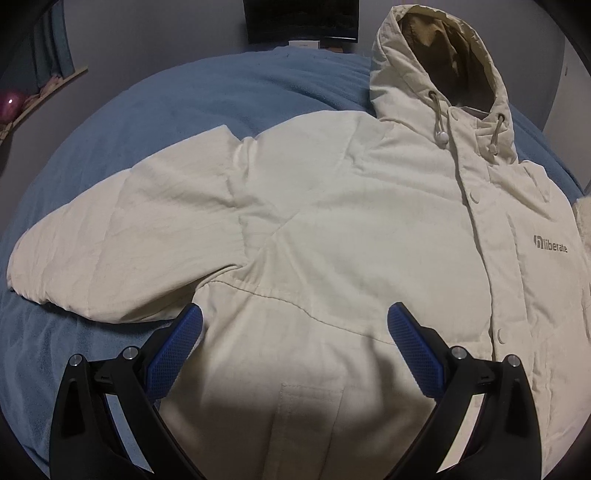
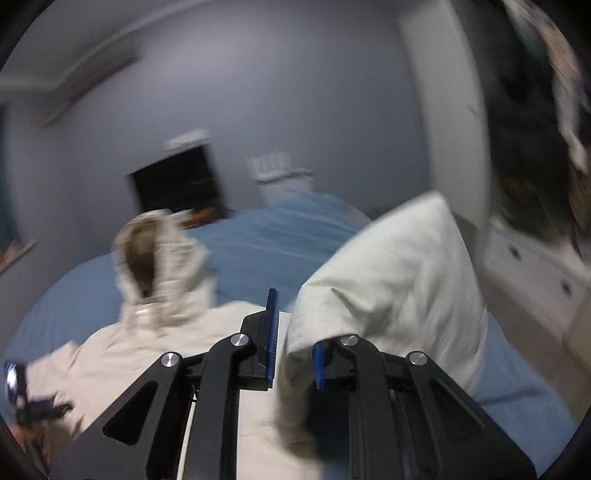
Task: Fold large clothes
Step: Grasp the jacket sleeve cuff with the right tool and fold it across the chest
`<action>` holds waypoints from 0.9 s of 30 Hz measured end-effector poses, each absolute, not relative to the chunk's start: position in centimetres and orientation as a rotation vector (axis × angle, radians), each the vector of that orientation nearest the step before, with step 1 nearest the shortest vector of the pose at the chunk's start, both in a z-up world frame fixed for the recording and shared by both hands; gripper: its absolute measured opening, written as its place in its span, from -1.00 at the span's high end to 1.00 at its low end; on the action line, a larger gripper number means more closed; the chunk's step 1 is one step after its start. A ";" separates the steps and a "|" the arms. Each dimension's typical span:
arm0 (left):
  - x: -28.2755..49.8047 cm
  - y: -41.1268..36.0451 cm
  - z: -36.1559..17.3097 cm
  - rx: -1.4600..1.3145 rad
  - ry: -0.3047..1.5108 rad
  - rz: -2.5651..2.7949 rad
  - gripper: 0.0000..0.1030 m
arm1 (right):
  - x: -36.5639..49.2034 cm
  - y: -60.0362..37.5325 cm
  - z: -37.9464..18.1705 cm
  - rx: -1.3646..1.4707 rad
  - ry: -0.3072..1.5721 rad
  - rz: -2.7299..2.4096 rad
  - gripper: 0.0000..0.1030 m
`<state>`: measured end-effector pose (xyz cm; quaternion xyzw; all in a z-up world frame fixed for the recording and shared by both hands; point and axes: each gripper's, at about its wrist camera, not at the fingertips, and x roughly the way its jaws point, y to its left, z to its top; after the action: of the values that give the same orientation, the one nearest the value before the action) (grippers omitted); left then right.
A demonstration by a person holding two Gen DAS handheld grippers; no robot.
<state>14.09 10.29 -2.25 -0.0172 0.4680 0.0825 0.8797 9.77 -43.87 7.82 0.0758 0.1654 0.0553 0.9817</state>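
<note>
Cream hooded jacket (image 1: 332,221) lies front-up on a bed with a blue blanket (image 1: 184,107), hood (image 1: 439,70) toward the far wall, tan lining showing. One sleeve (image 1: 122,240) lies spread out flat to the left in the left wrist view. Snap placket runs down the front; grey "liberate" logo (image 1: 550,246) on the chest. Two drawcords with toggles hang at the collar.

Left tongs (image 1: 295,332) hover over the lower front of the jacket, blue pads spread wide, nothing between them, shadow on the fabric below.

Right wrist view is motion-blurred. Right tongs (image 2: 295,354) pinch the other sleeve (image 2: 391,280): blue pads (image 2: 271,332) sit close together with cream fabric caught between them, and the sleeve stands lifted off the bed, puffed up to the right of the tongs. Jacket body and hood sit left of them in that view.

Dark screen (image 1: 301,18) stands at the far wall past the bed. White drawers (image 2: 535,273) at right, blurred. A pink round object (image 1: 11,105) on a shelf at far left.
</note>
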 end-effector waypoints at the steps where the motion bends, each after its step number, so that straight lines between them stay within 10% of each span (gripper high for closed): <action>1: 14.1 10.2 -2.1 -0.033 0.971 0.168 -0.87 | 9.4 -42.2 7.8 0.130 0.343 0.146 0.74; 15: 13.6 9.2 -3.4 -0.008 0.982 0.095 -0.87 | 13.0 -27.2 -5.9 0.019 0.833 0.323 0.72; 20: 12.7 6.1 -1.4 0.052 0.902 -0.025 -0.88 | 10.2 -30.0 -4.2 0.034 0.873 0.397 -0.01; 27: 11.3 1.3 0.2 0.107 0.883 -0.162 -0.87 | 7.0 -35.1 -1.8 0.129 0.957 0.455 -0.49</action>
<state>11.28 1.31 0.22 0.0519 0.4266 -0.0783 0.8995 6.99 -35.13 -1.84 0.0617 0.4562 0.2169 0.8608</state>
